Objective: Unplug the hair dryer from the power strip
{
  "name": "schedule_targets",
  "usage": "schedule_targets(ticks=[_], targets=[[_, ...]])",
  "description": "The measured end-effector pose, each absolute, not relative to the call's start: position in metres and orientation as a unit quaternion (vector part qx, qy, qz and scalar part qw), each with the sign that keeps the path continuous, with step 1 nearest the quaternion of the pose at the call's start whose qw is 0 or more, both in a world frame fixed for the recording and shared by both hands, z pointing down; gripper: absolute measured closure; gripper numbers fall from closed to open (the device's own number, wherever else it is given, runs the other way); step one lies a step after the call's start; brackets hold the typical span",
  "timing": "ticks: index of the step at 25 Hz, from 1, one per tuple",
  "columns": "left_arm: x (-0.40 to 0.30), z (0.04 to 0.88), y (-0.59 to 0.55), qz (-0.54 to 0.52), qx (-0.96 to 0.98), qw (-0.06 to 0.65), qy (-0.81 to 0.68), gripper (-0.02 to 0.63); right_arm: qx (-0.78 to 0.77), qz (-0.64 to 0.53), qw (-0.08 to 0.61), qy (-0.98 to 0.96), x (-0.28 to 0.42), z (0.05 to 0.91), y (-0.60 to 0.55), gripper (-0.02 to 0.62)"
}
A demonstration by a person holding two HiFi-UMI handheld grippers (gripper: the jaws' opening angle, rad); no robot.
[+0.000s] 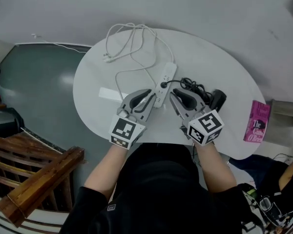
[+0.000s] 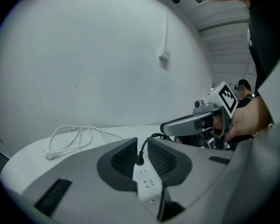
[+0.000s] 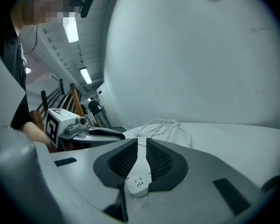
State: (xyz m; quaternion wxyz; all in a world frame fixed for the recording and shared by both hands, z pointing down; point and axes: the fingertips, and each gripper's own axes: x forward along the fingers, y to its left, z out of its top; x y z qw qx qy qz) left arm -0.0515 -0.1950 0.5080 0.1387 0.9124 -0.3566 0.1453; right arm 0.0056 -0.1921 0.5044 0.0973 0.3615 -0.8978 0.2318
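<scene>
Far left of the power strip (image 1: 170, 72), its white lead (image 1: 129, 43) is lying in loose loops on the round table (image 1: 224, 72), so nothing is anchoring the strip. Just left of the strip's near end, the left gripper (image 2: 141, 141) is hovering with its jaws a narrow gap apart. Its own view is showing that end of the strip in the gap, but as far as I can judge the jaws are not clamping it. That is the first risk. If the plug is pulled while the strip is lying free, the light strip is likely going to lift or slide along with it, dragging the loops across the table.

The black plug (image 1: 163, 85) is sitting upright in a socket about midway along the strip. Just right of the strip, level with the plug, the right gripper (image 1: 173, 94) is hovering, its jaws likewise slightly parted and holding nothing. The plug body is looking small and smooth, so a shallow or off-centre pinch is probably going to slip off. Closing on the cord instead would be straining the joint where cord meets plug, and a sideways pull would be levering the pins rather than drawing them straight out.

Further right of the strip, the hair dryer (image 1: 216, 99) is lying on the table, its black cord (image 1: 193, 86) bunched between it and the plug. A hard yank that frees suddenly could be swinging the right gripper back into the dryer and knocking it along the table.
</scene>
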Motion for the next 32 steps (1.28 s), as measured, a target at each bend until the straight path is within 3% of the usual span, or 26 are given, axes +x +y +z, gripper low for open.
schedule_targets(ticks=[3,22,26,32], targets=[[-0.041,0.528,-0.203,0.155,0.913,0.143,-0.349,0.51,0.355,0.239,0.104,-0.898,0.006,0.519,-0.201,0.557],[-0.012,0.594,-0.212,0.216,0.91,0.158,-0.315,0.506,0.347,0.291,0.135,-0.881,0.008,0.577,-0.215,0.554],[-0.01,0.597,-0.206,0.22,0.908,0.163,-0.316,0.507,0.341,0.307,0.143,-0.877,0.007,0.587,-0.212,0.493],[-0.012,0.605,-0.2,0.235,0.901,0.166,-0.325,0.503,0.331,0.319,0.148,-0.876,-0.003,0.596,-0.218,0.488]])
